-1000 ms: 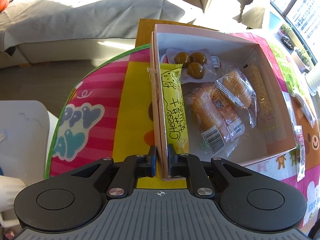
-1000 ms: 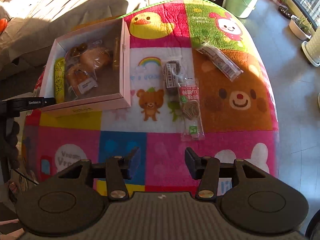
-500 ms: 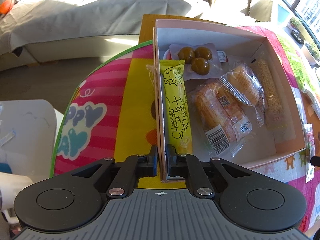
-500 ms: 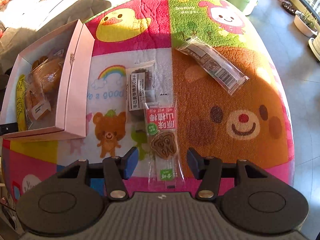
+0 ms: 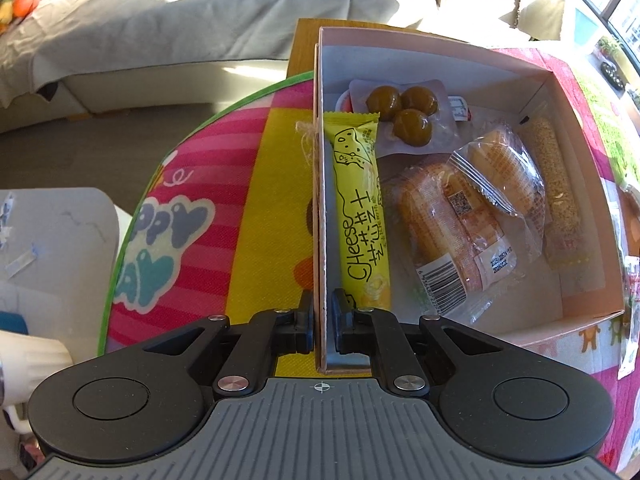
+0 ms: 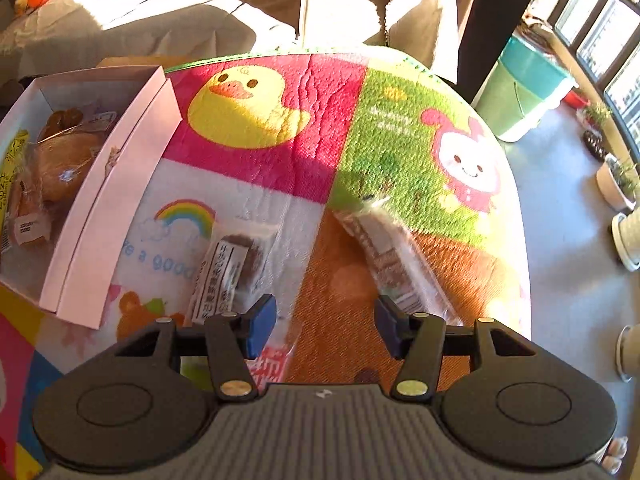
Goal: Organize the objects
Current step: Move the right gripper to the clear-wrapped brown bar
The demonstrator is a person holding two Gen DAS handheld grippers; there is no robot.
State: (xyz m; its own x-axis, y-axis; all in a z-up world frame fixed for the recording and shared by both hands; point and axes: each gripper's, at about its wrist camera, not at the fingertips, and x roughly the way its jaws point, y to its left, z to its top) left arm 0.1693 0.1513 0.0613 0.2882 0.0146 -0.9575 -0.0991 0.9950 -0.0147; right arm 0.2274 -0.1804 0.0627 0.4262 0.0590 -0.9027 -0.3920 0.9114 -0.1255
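Evidently you keep the left gripper pinched on the near wall of the pink box, its pads pressed to either side of the cardboard, and that looks meant to steady the box while snacks go in. Inside already lie the yellow cheese stick along that wall, a pack of three brown balls, two wrapped cakes and a sesame bar.

Your right gripper has just been opening; its jaws stand roughly half apart with nothing between them but the mat, and neither pad touches anything. It hovers low over the cartoon mat, where the loose snacks wait: a dark brown cake in clear wrap just beyond the left finger, a long wrapped bar reaching toward the right finger, and a red-labelled packet mostly hidden under the gripper body. Which of these you are aiming for I cannot tell.
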